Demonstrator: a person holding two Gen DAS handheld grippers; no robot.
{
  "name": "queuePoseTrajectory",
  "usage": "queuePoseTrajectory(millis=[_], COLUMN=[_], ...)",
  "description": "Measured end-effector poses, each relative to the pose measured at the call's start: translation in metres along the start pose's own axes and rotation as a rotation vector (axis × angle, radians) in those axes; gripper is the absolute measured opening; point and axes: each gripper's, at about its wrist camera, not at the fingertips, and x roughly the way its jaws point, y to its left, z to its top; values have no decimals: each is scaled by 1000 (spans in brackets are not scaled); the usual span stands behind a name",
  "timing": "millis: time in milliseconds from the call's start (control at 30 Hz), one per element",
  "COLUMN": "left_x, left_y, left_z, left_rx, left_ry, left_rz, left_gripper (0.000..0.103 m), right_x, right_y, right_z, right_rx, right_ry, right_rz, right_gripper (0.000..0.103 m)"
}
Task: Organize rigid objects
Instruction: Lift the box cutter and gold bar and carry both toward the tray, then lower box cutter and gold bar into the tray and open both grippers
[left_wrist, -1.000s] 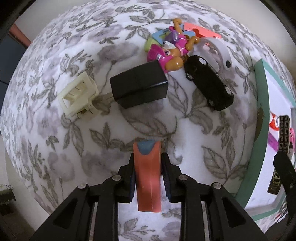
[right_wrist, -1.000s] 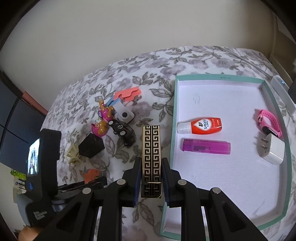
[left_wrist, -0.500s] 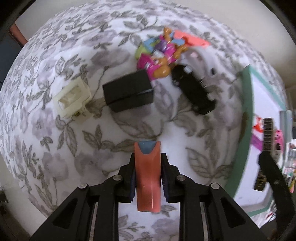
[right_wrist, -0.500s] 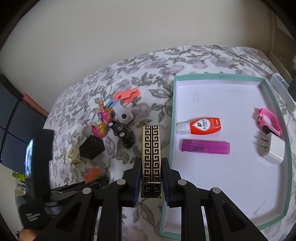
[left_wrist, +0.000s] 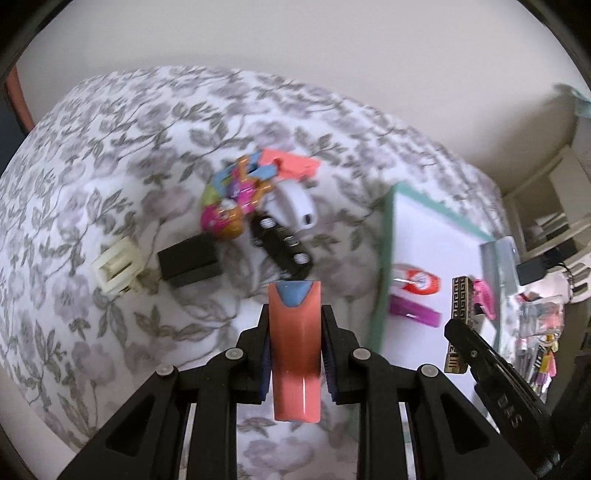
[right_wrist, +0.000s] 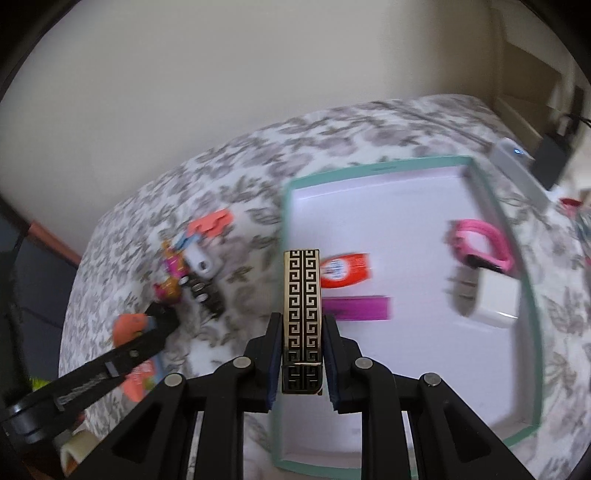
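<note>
My left gripper (left_wrist: 294, 347) is shut on an orange bar with a blue tip (left_wrist: 294, 343), held above the flowered cloth. My right gripper (right_wrist: 301, 350) is shut on a black and gold patterned bar (right_wrist: 301, 310), held over the left rim of the green-edged white tray (right_wrist: 373, 170). The tray holds an orange-red bottle (right_wrist: 347, 271), a purple lighter (right_wrist: 360, 308), a pink band (right_wrist: 480, 245) and a white charger (right_wrist: 495, 299). The patterned bar (left_wrist: 460, 325) and the tray (left_wrist: 384, 258) also show at the right of the left wrist view.
Loose on the cloth lie a cream clip (left_wrist: 118, 264), a black box (left_wrist: 190, 260), a black toy car (left_wrist: 282, 247), a colourful toy figure (left_wrist: 234, 206), a white piece (left_wrist: 295, 206) and an orange flat piece (left_wrist: 295, 164). Clutter stands beyond the tray's right side (left_wrist: 543, 317).
Both grippers have swung to the right with their bars; the left one tilted up, so the toys look farther off. The right gripper's bar has moved from beside the tray to over its left rim.
</note>
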Motion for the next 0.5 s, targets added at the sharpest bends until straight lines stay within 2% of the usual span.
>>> queuePoseTrajectory(millis=[167,333,500], left_x=[-5,-3,8], left_y=[-30,-64,-87], left_z=[-6,-13,-22], left_rx=[70,161,226], left_ry=[-31,-49,-28], left_rz=[-29,-47,-53], left_gripper=[24,24,24], right_x=[-11,-19,-15], right_y=[-33,-53,-68], right_z=[5,6,5], right_rx=[80,73,67], right_ry=[1,12,45], right_rz=[-64,-156,-190], right_gripper=[22,22,22])
